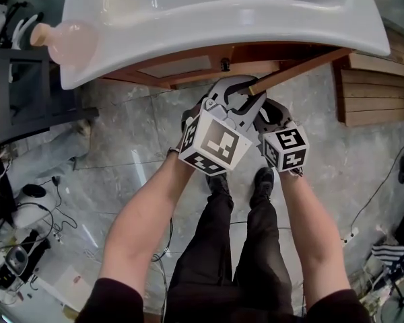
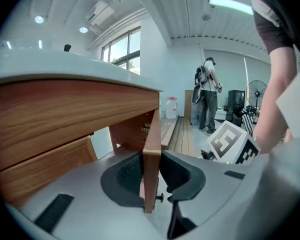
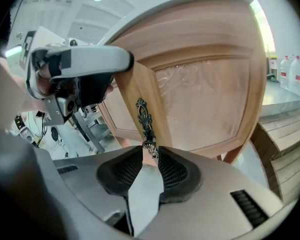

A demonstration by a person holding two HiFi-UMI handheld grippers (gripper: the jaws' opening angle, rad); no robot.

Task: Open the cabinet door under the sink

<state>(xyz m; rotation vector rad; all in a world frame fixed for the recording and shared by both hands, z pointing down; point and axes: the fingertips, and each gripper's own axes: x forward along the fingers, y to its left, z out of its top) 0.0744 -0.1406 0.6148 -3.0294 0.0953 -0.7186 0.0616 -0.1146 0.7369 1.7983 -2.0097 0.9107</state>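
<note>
The left claw (image 2: pixel 151 176) pinches the cabinet door (image 2: pixel 152 134) edge, the right claw (image 3: pixel 150 166) sits loose round the handle (image 3: pixel 144 121); door partly open, more swing needed

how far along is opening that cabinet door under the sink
Done: the door stands swung well out from the cabinet under the sink.
In hand: the left gripper is clamped on the door's free edge. The lower end of the handle sits between the right gripper pads; whether they press on it is unclear.
Left: probably only swinging it wider, then letting go.
</note>
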